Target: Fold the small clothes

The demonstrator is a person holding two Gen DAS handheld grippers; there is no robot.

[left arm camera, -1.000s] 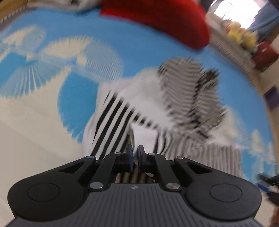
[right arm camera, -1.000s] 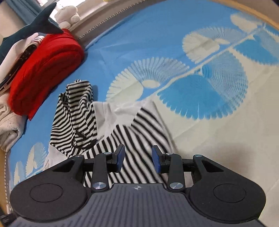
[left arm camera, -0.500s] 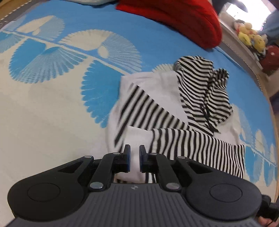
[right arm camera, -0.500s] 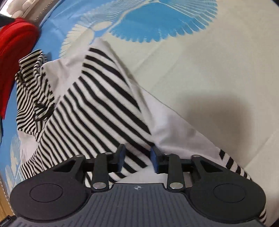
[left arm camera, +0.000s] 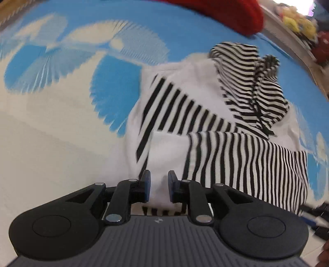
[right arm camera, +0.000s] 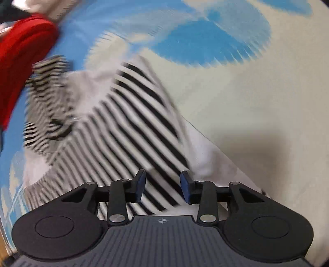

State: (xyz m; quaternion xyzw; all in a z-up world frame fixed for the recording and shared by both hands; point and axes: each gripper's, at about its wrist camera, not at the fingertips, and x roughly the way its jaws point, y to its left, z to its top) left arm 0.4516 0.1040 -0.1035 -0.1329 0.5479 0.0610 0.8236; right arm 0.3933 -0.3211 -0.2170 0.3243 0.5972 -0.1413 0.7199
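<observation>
A small black-and-white striped hooded top with white panels [left arm camera: 201,115] lies partly folded on the blue and cream bedspread [left arm camera: 61,123]. Its striped hood [left arm camera: 253,86] lies at the far end. My left gripper [left arm camera: 158,185] is open, its fingers just above the garment's white near edge, holding nothing. In the right wrist view the same top [right arm camera: 123,131] lies below my right gripper [right arm camera: 162,185], which is open and empty over the striped sleeve. Both views are motion-blurred.
A red folded garment [left arm camera: 226,12] lies beyond the top; it also shows in the right wrist view [right arm camera: 24,57]. Soft toys [left arm camera: 296,22] sit on a ledge at the far right. The cream part of the bedspread [right arm camera: 246,102] spreads to the right.
My left gripper has opened and let go of the garment's edge, which now lies flat. My right gripper has opened wider and shifted over the striped sleeve.
</observation>
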